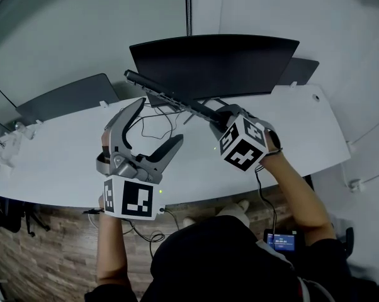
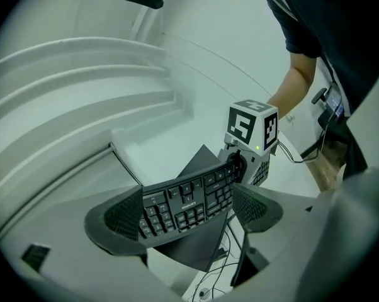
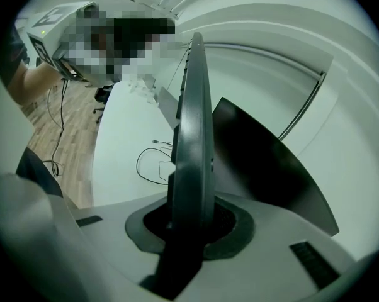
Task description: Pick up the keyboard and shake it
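A black keyboard (image 1: 170,95) is lifted off the white desk (image 1: 57,159) and hangs in the air in front of the monitor. My right gripper (image 1: 216,117) is shut on its right end. In the right gripper view the keyboard (image 3: 192,131) stands edge-on, clamped between the jaws (image 3: 189,222). My left gripper (image 1: 159,123) is open below and in front of the keyboard, holding nothing. In the left gripper view the keyboard's keys (image 2: 183,200) show beyond the spread fingers (image 2: 114,222), apart from them, with the right gripper's marker cube (image 2: 252,124) behind.
A dark curved monitor (image 1: 214,65) stands at the back of the desk, close behind the keyboard. Thin black cables (image 1: 155,129) lie on the desk under the grippers. Grey partition panels (image 1: 67,98) sit at the back left. Wood floor (image 1: 45,257) lies below the desk's front edge.
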Demonstrator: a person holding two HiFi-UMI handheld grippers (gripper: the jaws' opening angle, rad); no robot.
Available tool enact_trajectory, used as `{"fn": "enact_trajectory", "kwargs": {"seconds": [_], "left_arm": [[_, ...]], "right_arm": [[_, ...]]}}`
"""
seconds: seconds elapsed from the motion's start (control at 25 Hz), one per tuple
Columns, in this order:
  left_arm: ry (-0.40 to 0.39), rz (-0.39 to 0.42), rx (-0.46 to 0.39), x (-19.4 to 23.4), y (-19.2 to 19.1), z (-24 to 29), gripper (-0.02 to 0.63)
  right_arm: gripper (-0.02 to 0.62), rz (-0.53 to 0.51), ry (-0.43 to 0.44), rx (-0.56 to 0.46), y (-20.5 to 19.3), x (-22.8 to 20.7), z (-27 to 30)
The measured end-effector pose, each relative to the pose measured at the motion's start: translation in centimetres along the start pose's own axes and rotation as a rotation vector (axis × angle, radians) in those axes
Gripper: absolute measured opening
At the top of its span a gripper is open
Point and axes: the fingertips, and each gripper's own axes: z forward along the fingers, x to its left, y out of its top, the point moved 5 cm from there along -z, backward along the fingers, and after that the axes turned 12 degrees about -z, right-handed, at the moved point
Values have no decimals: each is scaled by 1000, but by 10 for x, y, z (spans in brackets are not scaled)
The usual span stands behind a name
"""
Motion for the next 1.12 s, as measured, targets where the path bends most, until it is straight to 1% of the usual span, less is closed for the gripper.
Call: {"fn": "enact_trajectory", "kwargs": {"seconds": [0.16,0.32,0.48,0.6,0.76,0.96,1.12], "left_arm": [[7,54,27,-1,1,1,440],[9,129,83,-6,-5,4,440],[-11,143,111,-11,-11,7,440],[-10,180,132,-13,-13,9,439],[-9,222,153,-17,-17,13,439],[-20,278,211,-22,-29,18,439],[-32,304,241,-27,-36,20,439]], "right_arm": [[92,-42,-11,27,0,2,0],[92,-112,-26,69,-3,5,3],[92,-185,-31,103,-3,8,4],[92,-224,-35,122,-1,10,3],[92,-314,-72,169,-1,13,5],[92,-442,-139,215,7,14,3],[92,-501,-167,225,13,17,3]]}}
